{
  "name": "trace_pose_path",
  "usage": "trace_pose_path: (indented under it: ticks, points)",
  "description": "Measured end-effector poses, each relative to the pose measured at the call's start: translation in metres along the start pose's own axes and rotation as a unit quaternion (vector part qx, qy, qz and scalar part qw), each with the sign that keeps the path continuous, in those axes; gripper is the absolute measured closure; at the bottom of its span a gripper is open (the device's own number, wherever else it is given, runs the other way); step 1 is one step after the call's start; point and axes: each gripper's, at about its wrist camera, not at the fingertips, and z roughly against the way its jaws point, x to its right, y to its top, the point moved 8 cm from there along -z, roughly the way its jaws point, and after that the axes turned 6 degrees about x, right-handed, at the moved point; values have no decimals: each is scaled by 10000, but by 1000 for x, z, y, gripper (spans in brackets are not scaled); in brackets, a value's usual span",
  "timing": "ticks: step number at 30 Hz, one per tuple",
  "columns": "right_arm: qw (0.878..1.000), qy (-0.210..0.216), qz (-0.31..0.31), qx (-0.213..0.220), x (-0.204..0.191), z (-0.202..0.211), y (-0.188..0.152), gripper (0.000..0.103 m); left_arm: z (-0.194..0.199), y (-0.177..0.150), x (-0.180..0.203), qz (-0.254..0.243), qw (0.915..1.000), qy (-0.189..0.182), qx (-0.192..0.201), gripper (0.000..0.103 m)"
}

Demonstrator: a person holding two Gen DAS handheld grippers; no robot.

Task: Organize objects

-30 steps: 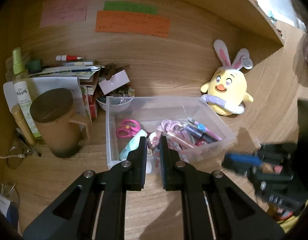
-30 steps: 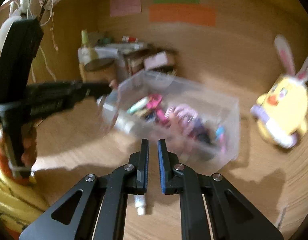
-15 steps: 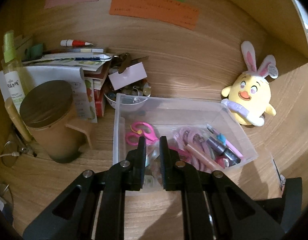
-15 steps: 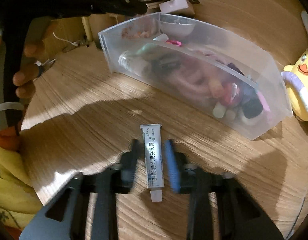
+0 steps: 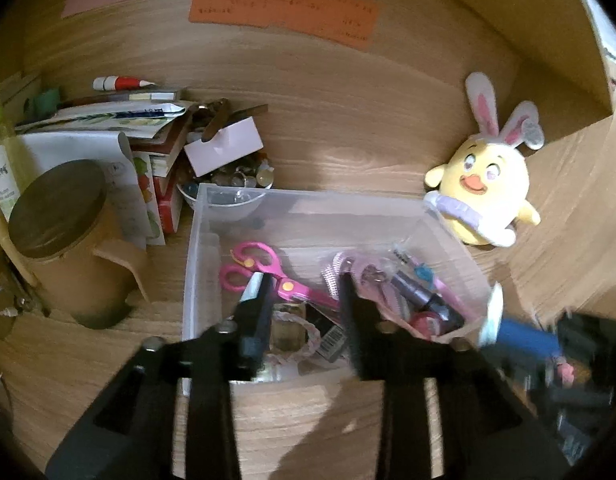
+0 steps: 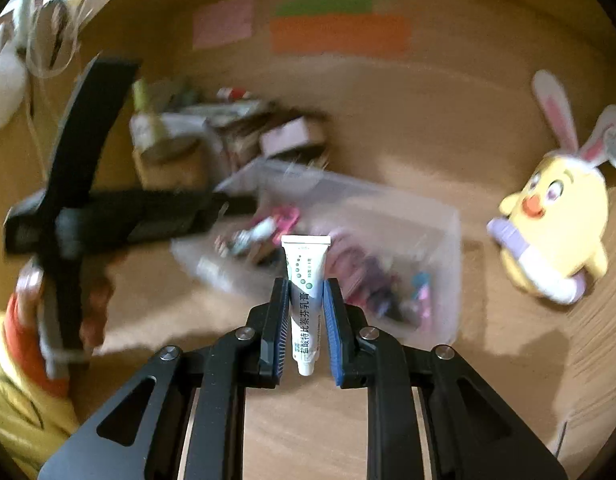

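Between right claw pads, white tube, clamped

You're looking at a tabletop of matt wood grain, with a clear, smooth plastic bin on it. The toy chick is soft plush cloth, the notes on the wall are matt paper, and the tube looks glossy.

Both handheld tools are matte black two-finger grippers: the left gripper, the right gripper with ribbed blue pads and round silver screws. At nine o'clock, an orange cuff under a yellow sleeve.
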Motion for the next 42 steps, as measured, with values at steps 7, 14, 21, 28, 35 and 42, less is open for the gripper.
trace_pose_path:
  ticks: [7, 14, 21, 28, 35, 42]
  points:
    - [9978, -660, 7, -52, 20, -34, 15, 87, 18, -5, 5, -130, 9997, -28, 201, 40]
    - [9964, -696, 196, -448, 15, -72, 3, 87, 26, -11, 6, -235, 9994, 14, 265, 35]
    - [9982, -450, 90, -390, 12, -52, 4, 57, 34, -11, 2, -167, 9994, 8, 302, 31]
    - [9993, -368, -45, -86, 12, -10, 0, 31, 57, -9, 3, -225, 9978, 150, 599, 6]
    - [9992, -377, -81, 114, 10, 19, -10, 18, 67, -23, 4, -279, 9978, 216, 566, 2]
    - [9992, -372, -150, 49, 7, 23, -26, 17, 65, -44, 8, -372, 9981, 285, 406, 2]
